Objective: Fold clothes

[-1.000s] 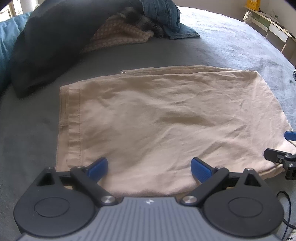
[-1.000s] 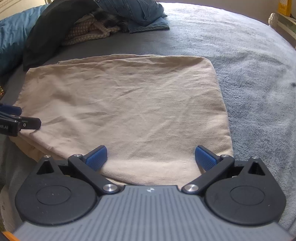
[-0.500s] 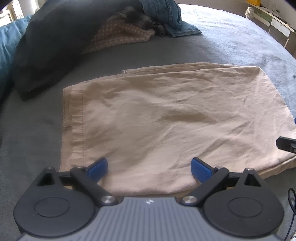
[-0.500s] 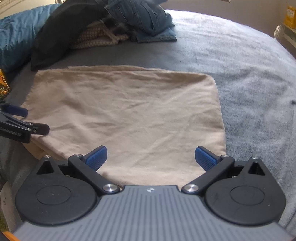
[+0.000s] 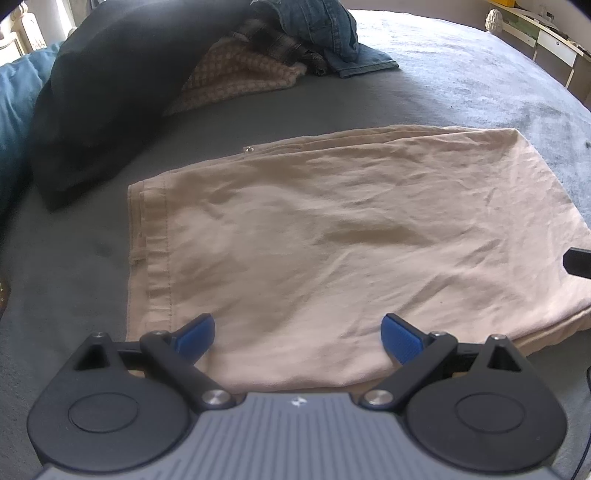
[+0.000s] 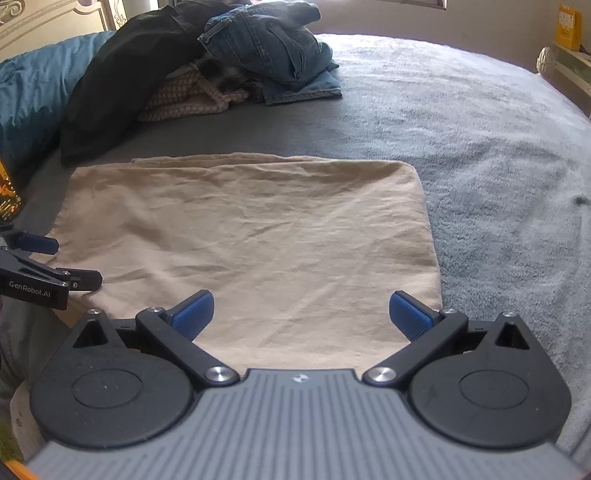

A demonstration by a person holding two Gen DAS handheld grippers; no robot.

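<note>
Left gripper (image 5: 297,330): jaws spread wide, blue pads clear of each other, nothing held between them. It sits over the near edge of the beige folded garment (image 5: 325,243), toward that garment's hemmed left end. Its dark linkage also shows at 9 o'clock in the right wrist view, low beside the cloth's left side.

Right gripper (image 6: 301,312): jaws likewise wide apart, nothing held. It stands over the near edge of the same garment (image 6: 251,243), with its right pad close to the cloth's near right corner. A dark tip of it enters the left wrist view at 3 o'clock, just above the cloth.

The beige folded garment lies flat and roughly rectangular on the grey bedcover (image 6: 480,147), layered, with light creases across its top. A stitched hem runs down its left side in the left wrist view.

Beyond it, at 11 to 12 o'clock, lies a pile of clothes: a black garment (image 6: 118,85), a beige checked piece (image 5: 240,72) and blue jeans (image 6: 269,48) on top. A blue pillow (image 6: 26,103) lies at 10 o'clock. A white desk (image 5: 546,33) stands at 1 o'clock past the bed.
</note>
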